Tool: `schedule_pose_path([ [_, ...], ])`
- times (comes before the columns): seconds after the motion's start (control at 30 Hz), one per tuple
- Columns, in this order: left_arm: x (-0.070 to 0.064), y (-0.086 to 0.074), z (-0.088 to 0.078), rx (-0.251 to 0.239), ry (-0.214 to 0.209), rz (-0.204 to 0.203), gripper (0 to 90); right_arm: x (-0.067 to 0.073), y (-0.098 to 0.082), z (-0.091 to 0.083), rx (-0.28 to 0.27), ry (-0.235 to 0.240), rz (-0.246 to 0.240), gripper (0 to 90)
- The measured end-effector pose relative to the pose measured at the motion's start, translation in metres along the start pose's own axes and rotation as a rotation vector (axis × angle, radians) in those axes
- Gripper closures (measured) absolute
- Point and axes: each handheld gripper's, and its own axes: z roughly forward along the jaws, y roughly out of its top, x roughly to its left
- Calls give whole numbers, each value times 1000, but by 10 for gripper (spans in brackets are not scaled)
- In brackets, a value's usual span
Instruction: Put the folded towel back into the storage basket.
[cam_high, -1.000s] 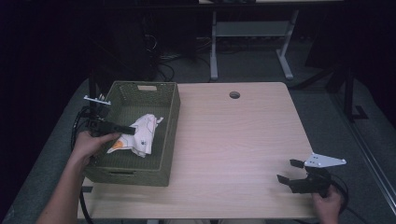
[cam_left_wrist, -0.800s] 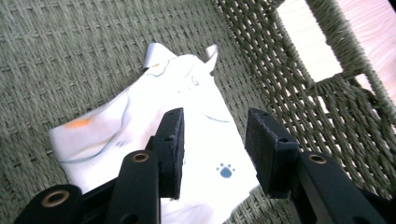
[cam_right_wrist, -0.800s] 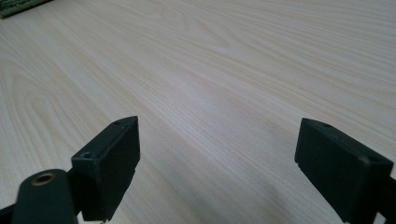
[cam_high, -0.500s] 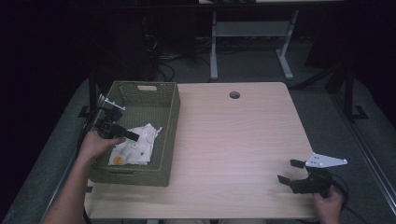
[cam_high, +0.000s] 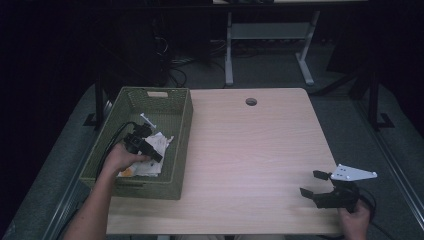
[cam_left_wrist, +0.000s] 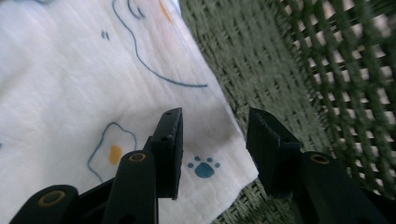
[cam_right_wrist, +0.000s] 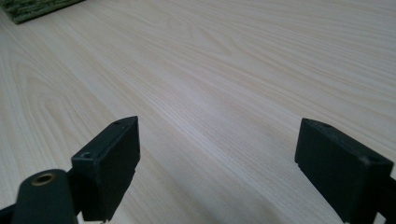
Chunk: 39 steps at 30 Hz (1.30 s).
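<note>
The left gripper (cam_high: 150, 150) reaches down into a green woven basket (cam_high: 182, 112), its tips over a white printed cloth (cam_high: 152, 167) lying just beneath. Well apart, the right gripper (cam_high: 315, 184) rests on the wooden table (cam_high: 250, 150), jaws spread wide.

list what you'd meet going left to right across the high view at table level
green woven basket holding the printed cloth and the left hand-held gripper → round hole in the tabletop → right hand-held gripper

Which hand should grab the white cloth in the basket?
Left, I think. The left gripper is already down in the green basket, jaws open right over the white cloth. The right gripper sits far across the table.
</note>
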Motion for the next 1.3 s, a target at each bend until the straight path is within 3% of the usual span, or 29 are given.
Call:
schedule_pose_path([
  [0.03, 0, 0, 3, 14, 10, -6, 543, 0, 0, -1, -2, 1, -1, 135],
  [0.13, -3, 2, 11, 45, -14, -13, 521, 0, 0, 0, 3, 9, 1, 135],
  [0.23, -12, 7, 14, 59, 57, 20, 532, 1, 1, 2, 11, 13, -12, 135],
  [0.33, -16, 8, 15, 72, 119, 54, 659, 1, 2, 1, 4, 14, -19, 135],
  [0.43, -16, 8, 14, 61, 117, 54, 781, 2, 4, -2, -2, 3, -30, 135],
  [0.53, -17, 7, 13, 47, 118, 38, 812, 3, 4, -4, -8, 3, -30, 135],
  [0.6, -18, 7, 11, 34, 108, 30, 828, 2, 4, -4, -12, 4, -30, 135],
  [0.63, -18, 4, 8, 8, 60, 11, 828, 2, 4, -4, -10, 5, -31, 135],
  [0.67, -18, 4, 8, 8, 60, 11, 811, 2, 4, -4, -10, 5, -31, 135],
  [0.77, -20, 2, 5, -19, -20, 8, 786, 3, 4, -4, -7, 7, -33, 135],
  [0.8, -21, 2, 3, -27, -27, 5, 733, 3, 4, -5, -4, 8, -37, 135],
  [0.93, -18, 2, -10, -69, 8, -15, 644, 4, 5, -5, -3, 9, -47, 135],
  [1.13, -5, 0, -24, -133, 89, -73, 811, 4, 6, -6, -6, 15, -58, 135],
  [1.3, 3, 4, -17, -96, 165, -102, 856, 3, 7, -6, -15, 21, -57, 135],
])
